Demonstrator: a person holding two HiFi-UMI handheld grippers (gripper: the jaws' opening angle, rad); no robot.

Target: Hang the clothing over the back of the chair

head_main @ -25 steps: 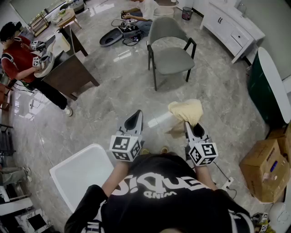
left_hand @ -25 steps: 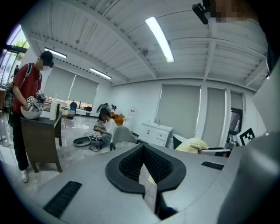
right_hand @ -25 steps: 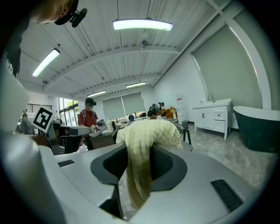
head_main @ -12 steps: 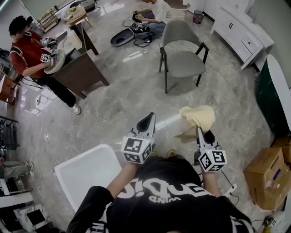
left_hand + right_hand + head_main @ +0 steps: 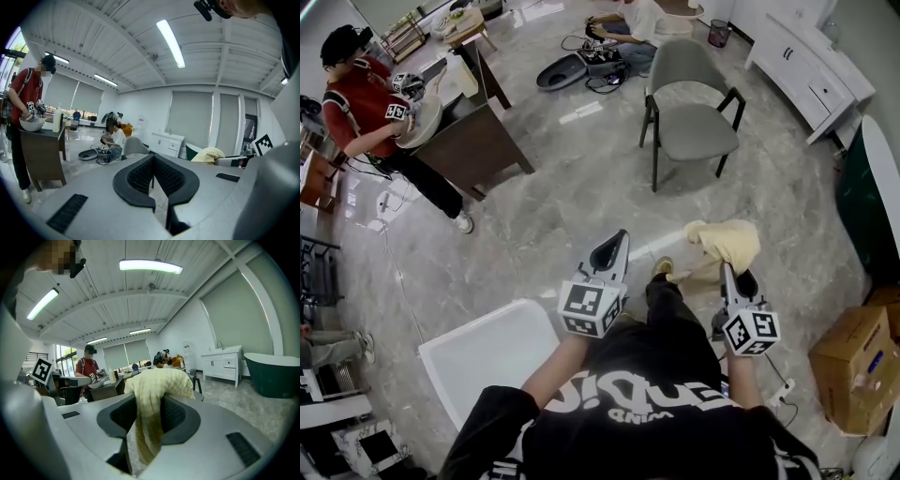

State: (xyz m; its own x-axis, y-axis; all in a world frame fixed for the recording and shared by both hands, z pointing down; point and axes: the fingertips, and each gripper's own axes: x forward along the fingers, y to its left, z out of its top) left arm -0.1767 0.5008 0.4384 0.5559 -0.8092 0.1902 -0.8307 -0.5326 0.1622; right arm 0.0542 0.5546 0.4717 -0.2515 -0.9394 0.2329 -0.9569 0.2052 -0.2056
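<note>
A grey chair [image 5: 694,103] with dark legs stands on the marble floor ahead of me, its back [image 5: 680,61] on the far side. A pale yellow piece of clothing [image 5: 727,242] hangs bunched from my right gripper [image 5: 733,272], which is shut on it; in the right gripper view the cloth [image 5: 157,380] drapes over the jaw tips and down between them. My left gripper [image 5: 614,239] is level beside it, shut on nothing [image 5: 153,159]. The left gripper view shows the chair [image 5: 133,146] far ahead and the clothing [image 5: 208,154] to its right.
A dark wooden table [image 5: 473,141] with a person in red [image 5: 366,103] stands at the left. Another person [image 5: 633,19] sits on the floor behind the chair beside an open case [image 5: 572,70]. A white tub [image 5: 483,356], a cardboard box [image 5: 858,356], a white cabinet [image 5: 811,66] and a green bathtub [image 5: 872,197] ring me.
Both grippers have moved forward toward the chair, the right one carrying the clothing. The chair sits lower and nearer in the head view, and my leg now steps out between the grippers.
</note>
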